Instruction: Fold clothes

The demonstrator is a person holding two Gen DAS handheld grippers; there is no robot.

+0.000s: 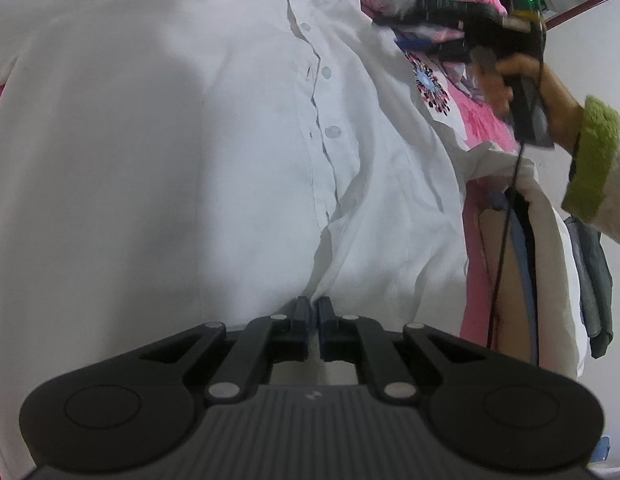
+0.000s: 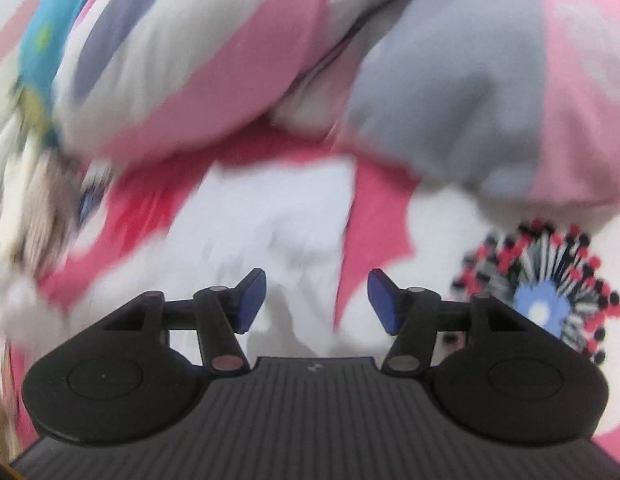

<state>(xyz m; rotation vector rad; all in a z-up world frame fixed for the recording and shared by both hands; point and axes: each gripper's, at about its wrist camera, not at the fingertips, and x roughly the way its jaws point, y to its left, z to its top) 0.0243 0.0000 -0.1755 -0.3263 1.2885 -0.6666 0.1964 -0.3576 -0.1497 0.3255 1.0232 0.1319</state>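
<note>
— Fingers first: what do the two black plastic fingers of the left gripper (image 1: 313, 312) look like?

— Pressed almost together, with only a thin slit between them. They pinch the lower hem of the white button-front shirt (image 1: 190, 152), where the two front panels meet. The cloth looks thin and woven, softly creased, with a diagonal fold running up from the pinch.

— Where does that shirt lie?

— Spread flat, front up, on the pink floral bedsheet (image 1: 480, 264). Its placket runs away from the camera with a line of round, pale, translucent buttons (image 1: 332, 132). A short sleeve lies out to the left edge.

— And the right gripper (image 2: 317, 300)?

— Its jaws stand apart, flat blue pads (image 2: 380, 304) facing each other with nothing between them. Below the gap lies rumpled white cloth, blurred; I cannot tell whether it is the shirt's edge. The left view shows this gripper at the shirt's far right side, held by a hand (image 1: 522, 84) with a fuzzy green cuff (image 1: 594, 160).

— Anything else around it?

— A puffy quilt in pink, grey and white patches (image 2: 450, 92) bulges behind, smooth and rounded. On the sheet is a printed round burst flower with a light blue centre and red and black dots (image 2: 542, 300).
</note>
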